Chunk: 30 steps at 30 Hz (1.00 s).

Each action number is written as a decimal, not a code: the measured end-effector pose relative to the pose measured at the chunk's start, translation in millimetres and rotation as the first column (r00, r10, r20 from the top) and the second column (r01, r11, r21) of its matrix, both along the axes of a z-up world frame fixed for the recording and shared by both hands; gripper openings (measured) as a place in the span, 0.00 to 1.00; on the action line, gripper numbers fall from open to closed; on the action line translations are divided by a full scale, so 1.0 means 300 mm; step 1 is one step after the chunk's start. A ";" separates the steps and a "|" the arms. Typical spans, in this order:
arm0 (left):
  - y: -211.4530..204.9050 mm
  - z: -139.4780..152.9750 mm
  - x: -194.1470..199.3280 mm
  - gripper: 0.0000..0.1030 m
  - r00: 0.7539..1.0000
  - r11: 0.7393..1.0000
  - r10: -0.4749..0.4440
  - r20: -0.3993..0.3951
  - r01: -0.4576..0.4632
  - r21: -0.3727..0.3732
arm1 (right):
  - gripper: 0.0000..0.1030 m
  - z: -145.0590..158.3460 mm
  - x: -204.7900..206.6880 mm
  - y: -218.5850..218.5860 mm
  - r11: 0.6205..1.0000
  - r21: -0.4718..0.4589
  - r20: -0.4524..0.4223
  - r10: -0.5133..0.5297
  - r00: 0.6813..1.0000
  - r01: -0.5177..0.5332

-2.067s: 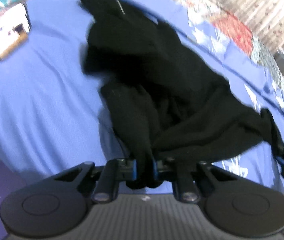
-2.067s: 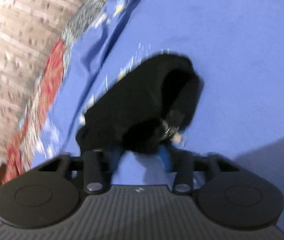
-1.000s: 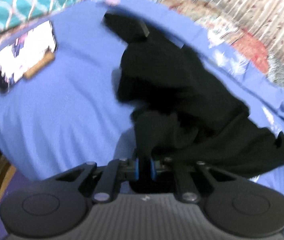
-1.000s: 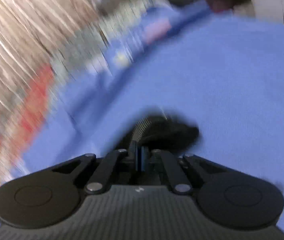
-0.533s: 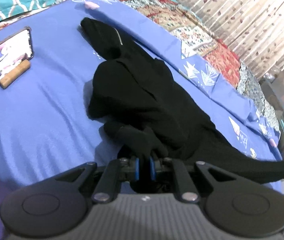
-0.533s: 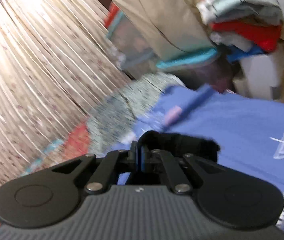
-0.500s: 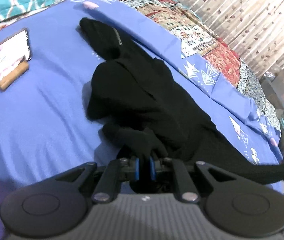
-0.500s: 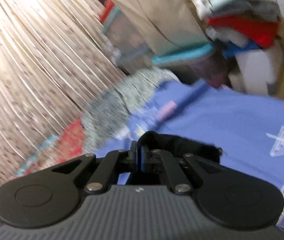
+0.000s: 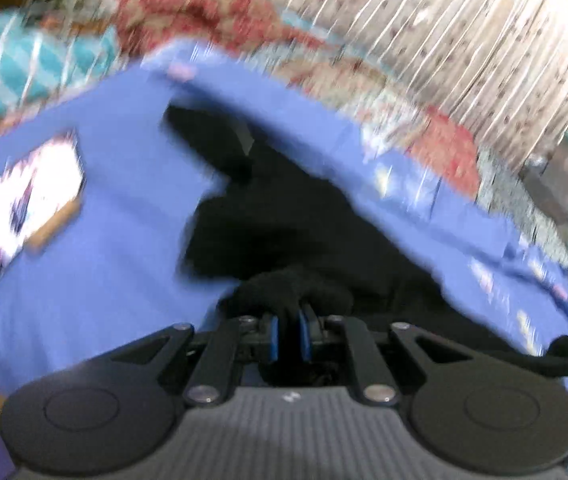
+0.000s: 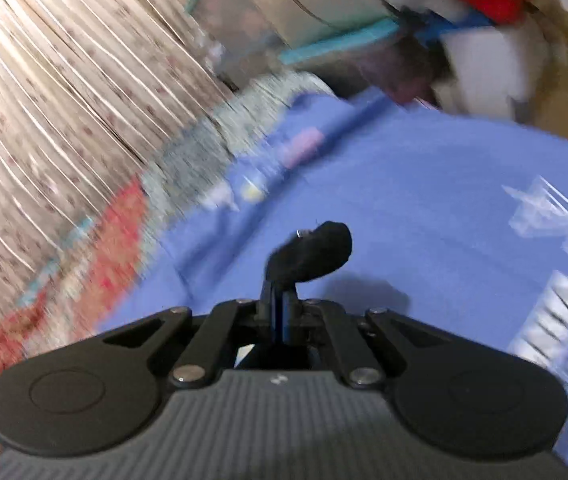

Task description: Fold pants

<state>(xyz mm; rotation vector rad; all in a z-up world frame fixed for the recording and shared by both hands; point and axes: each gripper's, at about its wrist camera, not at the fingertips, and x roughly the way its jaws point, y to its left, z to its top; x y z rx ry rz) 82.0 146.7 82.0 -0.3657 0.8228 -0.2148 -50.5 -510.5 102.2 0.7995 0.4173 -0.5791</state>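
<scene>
Pants (image 9: pixel 284 216), black, sprawl across the blue bedsheet (image 9: pixel 96 240), one leg trailing toward the far edge. My left gripper (image 9: pixel 288 334) has its jaws pressed together on a bunched fold of the fabric at the near side. My right gripper (image 10: pixel 280 312) likewise pinches a small black end of the garment (image 10: pixel 311 252), lifted above the sheet with its shadow below. A lit phone (image 9: pixel 28 200) lies on the sheet to the left, well apart. Both views are blurred.
</scene>
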 end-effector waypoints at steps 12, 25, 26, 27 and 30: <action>0.050 -0.080 -0.151 0.23 0.999 0.998 -0.051 0.003 0.051 0.036 | 0.35 -0.166 -0.159 0.157 0.996 -0.047 -0.270 -0.087 0.959 0.078; 0.138 -0.046 0.048 0.27 0.988 0.994 0.089 0.123 -0.081 -0.070 | 0.35 0.102 0.331 0.537 0.851 -0.280 -0.219 0.394 0.893 -0.444; 0.119 -0.067 0.067 0.28 0.990 0.996 0.070 0.119 -0.062 -0.072 | 0.36 0.118 0.400 0.605 0.807 -0.293 -0.238 0.457 0.857 -0.512; 0.105 -0.084 0.083 0.28 0.992 0.996 0.053 0.117 -0.045 -0.072 | 0.36 0.135 0.473 0.679 0.756 -0.306 -0.259 0.519 0.814 -0.579; 0.070 -0.159 0.116 0.28 0.994 0.998 0.023 0.107 -0.017 -0.054 | 0.37 0.168 0.680 0.919 0.578 -0.334 -0.316 0.676 0.666 -0.745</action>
